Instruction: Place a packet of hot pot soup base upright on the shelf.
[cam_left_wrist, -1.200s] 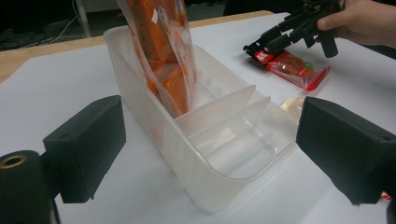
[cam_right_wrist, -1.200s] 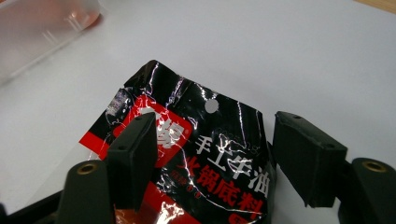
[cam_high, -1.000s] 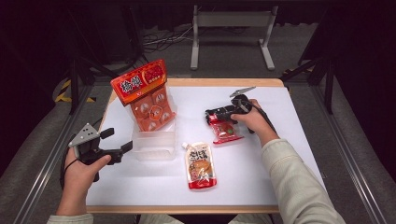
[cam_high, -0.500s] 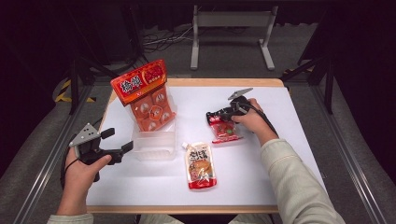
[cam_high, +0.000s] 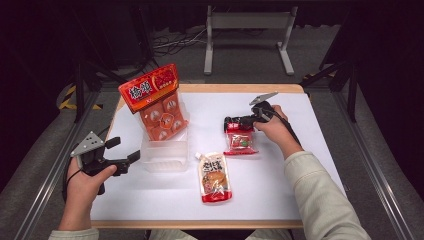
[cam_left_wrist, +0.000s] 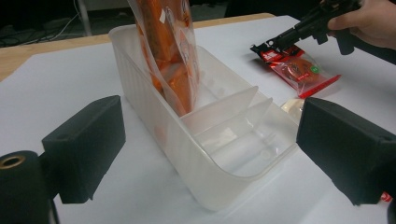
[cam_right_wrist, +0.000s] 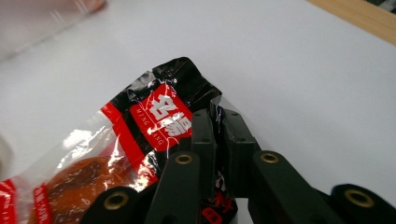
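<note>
Step in hand, judged: pick-up of the red-and-black snack packet (cam_high: 241, 140) for loading into the clear divided bin (cam_high: 165, 156).

Right claw (cam_high: 229, 121) pressed together on the packet's black top seal, far end; pinch seen plainly in the right gripper view, film crumpled between the jaws (cam_right_wrist: 159, 121). Packet body lying flat on the white surface (cam_high: 300, 130), right of centre, well apart from the bin.

Left claw (cam_high: 125, 149) spread, holding nothing, just beside the bin's left wall; jaws standing either side of the bin's near end in the left gripper view (cam_left_wrist: 205, 154).

Bin at left-centre. Tall orange snack bag (cam_high: 154, 102) standing upright in its far compartment. Near compartments, between the two dividers and the near wall, free.

Sauce pouch (cam_high: 215, 176) flat on the surface, near side, just right of the bin; untouched.

Next move, judged: lift packet clear by the seal, carry left, turn upright, lower into a free near slot. Likely needed: left claw to steady the bin wall. Risk: thin seal slipping from the pinch; packet swinging against the orange bag.
</note>
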